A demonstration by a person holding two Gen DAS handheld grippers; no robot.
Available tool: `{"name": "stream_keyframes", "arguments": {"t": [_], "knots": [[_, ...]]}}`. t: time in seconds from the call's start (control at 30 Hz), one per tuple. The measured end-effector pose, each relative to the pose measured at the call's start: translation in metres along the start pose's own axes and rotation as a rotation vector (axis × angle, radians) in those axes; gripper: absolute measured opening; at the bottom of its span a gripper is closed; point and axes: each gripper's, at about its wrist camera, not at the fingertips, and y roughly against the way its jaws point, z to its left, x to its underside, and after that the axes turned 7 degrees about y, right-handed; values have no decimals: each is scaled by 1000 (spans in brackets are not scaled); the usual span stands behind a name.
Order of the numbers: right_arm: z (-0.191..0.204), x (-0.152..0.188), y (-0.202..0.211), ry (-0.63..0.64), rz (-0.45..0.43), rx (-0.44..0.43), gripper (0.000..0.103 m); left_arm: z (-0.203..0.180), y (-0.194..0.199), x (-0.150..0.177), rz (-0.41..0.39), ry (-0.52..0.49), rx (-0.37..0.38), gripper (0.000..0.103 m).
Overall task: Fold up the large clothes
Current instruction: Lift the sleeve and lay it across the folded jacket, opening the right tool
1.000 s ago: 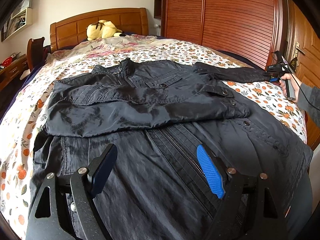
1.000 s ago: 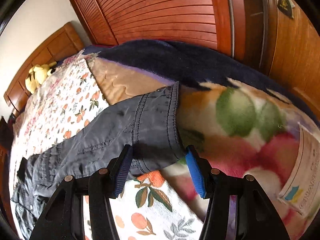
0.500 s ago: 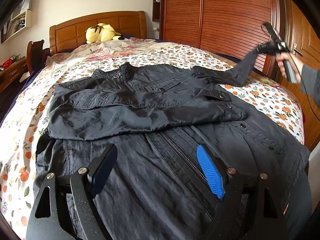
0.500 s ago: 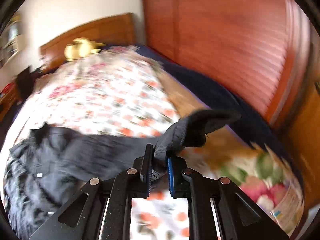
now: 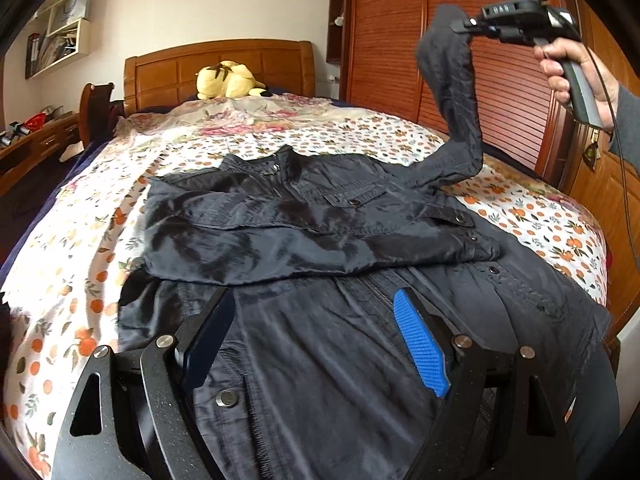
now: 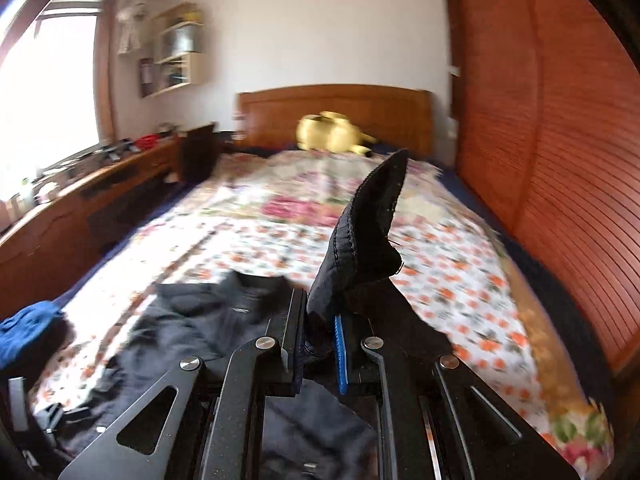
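Note:
A large dark jacket [image 5: 320, 240] lies front-up on the bed, its left sleeve folded across the chest. My left gripper [image 5: 316, 336] is open and empty, hovering over the jacket's lower front near the zipper. My right gripper [image 6: 320, 344] is shut on the cuff of the jacket's right sleeve [image 6: 368, 232]. In the left wrist view the right gripper [image 5: 468, 26] holds that sleeve [image 5: 460, 112] high above the bed's right side, the sleeve hanging down to the shoulder.
The bed [image 5: 540, 216] has a flowered sheet. A yellow plush toy [image 5: 224, 80] sits by the wooden headboard. A wooden wardrobe [image 5: 480, 60] stands along the right side. A desk [image 6: 80, 208] and a blue cloth [image 6: 24, 332] are at the left.
The right gripper closed on the sleeve cuff at the bed's right edge and lifted it high, swinging toward the jacket's body. The left gripper stayed open over the hem.

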Motion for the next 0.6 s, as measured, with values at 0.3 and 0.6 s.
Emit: {"name": "stream_keyframes", "arguments": {"t": [0.3,0.6], "knots": [[54,-2,10,62,-35,-171,12,25,17,-2,-31,42,-38,82],[45,13,-21,138,51,-252,12,37,21,-3,-45,65,-52,82]]}}
